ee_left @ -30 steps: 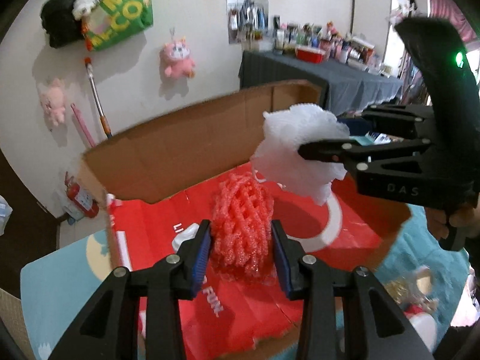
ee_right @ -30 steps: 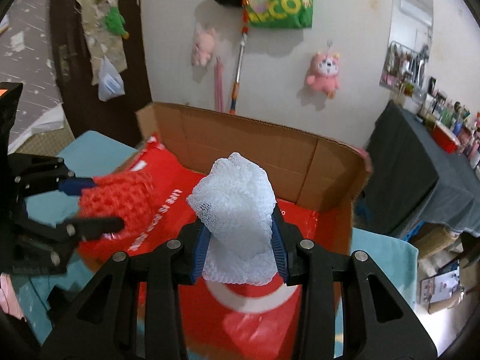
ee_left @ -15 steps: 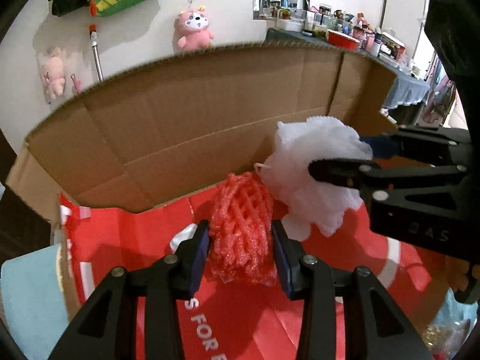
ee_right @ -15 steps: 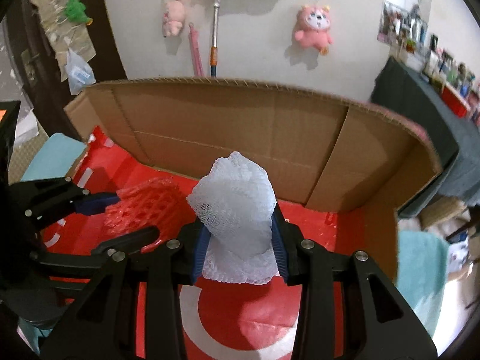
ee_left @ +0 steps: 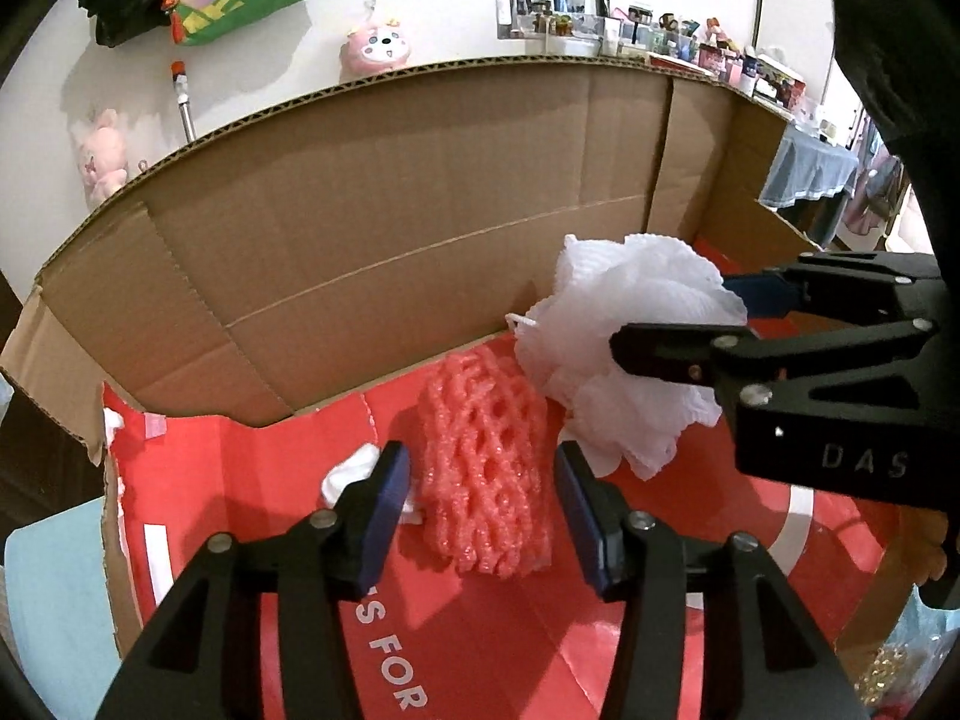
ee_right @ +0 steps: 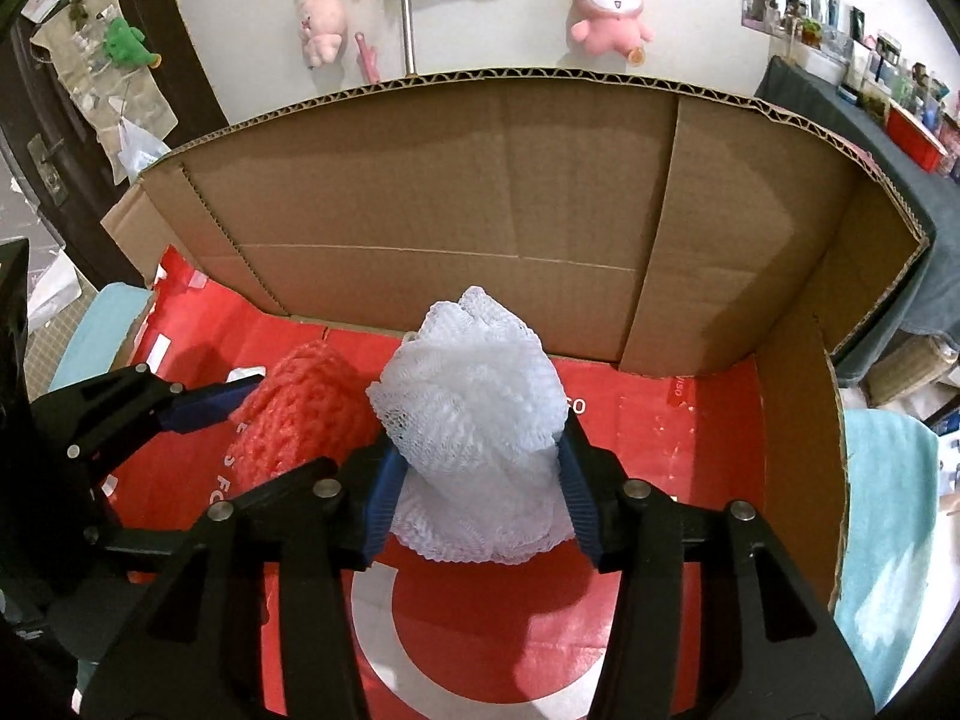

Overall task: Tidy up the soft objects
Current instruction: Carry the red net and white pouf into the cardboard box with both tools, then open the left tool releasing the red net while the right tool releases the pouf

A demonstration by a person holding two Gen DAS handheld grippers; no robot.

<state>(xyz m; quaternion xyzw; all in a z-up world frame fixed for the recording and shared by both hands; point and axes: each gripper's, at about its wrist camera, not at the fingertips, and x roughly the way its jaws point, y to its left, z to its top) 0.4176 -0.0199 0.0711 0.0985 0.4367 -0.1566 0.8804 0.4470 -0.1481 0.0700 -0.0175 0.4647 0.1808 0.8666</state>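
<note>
A red foam net lies on the red floor of the cardboard box. My left gripper straddles it, its jaws opening, and a thin gap shows between each pad and the net. Just to its right sits a white mesh pouf, low over the box floor. My right gripper is opening too, but both pads still touch the puffed-out pouf. The left wrist view shows the pouf in the right gripper. The right wrist view shows the net in the left gripper.
The box's tall brown back wall and right flap close off the far side. A white scrap lies on the floor left of the net. A teal mat lies under the box. Pink plush toys hang on the wall behind.
Both grippers came down into the box with their objects. Both pairs of jaws have widened; the red net now lies free of the left pads, and the pouf has puffed out.
</note>
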